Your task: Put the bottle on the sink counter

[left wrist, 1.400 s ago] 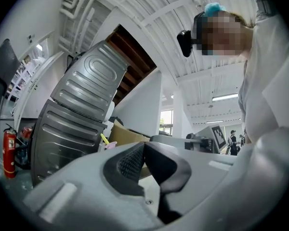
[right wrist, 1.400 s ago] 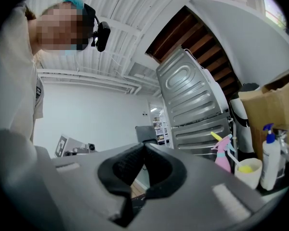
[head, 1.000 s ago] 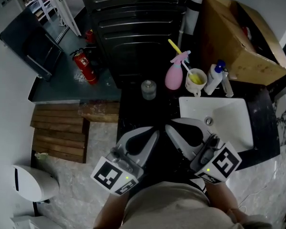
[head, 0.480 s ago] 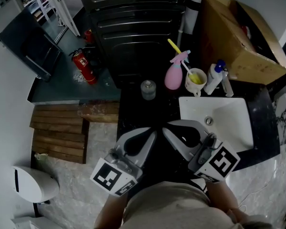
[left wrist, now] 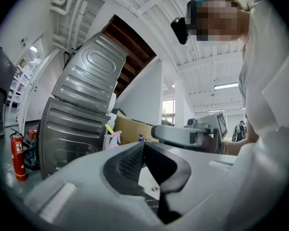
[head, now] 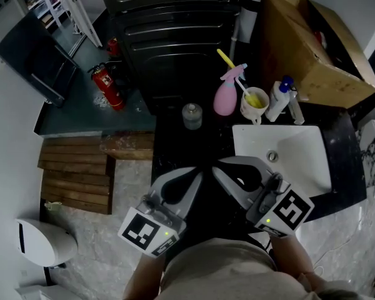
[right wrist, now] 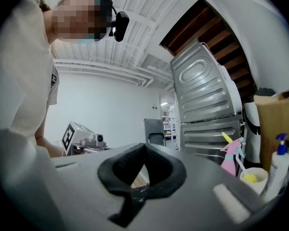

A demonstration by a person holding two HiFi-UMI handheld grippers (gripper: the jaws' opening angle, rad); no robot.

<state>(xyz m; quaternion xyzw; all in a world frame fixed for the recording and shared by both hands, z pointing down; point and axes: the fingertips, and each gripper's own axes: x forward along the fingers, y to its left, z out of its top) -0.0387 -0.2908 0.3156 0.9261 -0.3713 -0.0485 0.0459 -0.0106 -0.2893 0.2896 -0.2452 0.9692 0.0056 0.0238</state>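
Currently: both grippers clenched, nothing held

Left gripper (head: pixel 200 175): jaws pressed together, empty, held low over the dark sink counter (head: pixel 175 147).
Right gripper (head: pixel 217 167): jaws likewise closed on nothing, just beside the left, tips nearly meeting.
Pink spray bottle (head: pixel 225 96): upright at the back of the counter, behind the white basin (head: pixel 300 149), well apart from both grippers.
Beside it to the right: cup (head: pixel 254 105) with yellow contents, then white pump bottle (head: pixel 278 100).
Small clear jar (head: pixel 192 115): left of the spray bottle.
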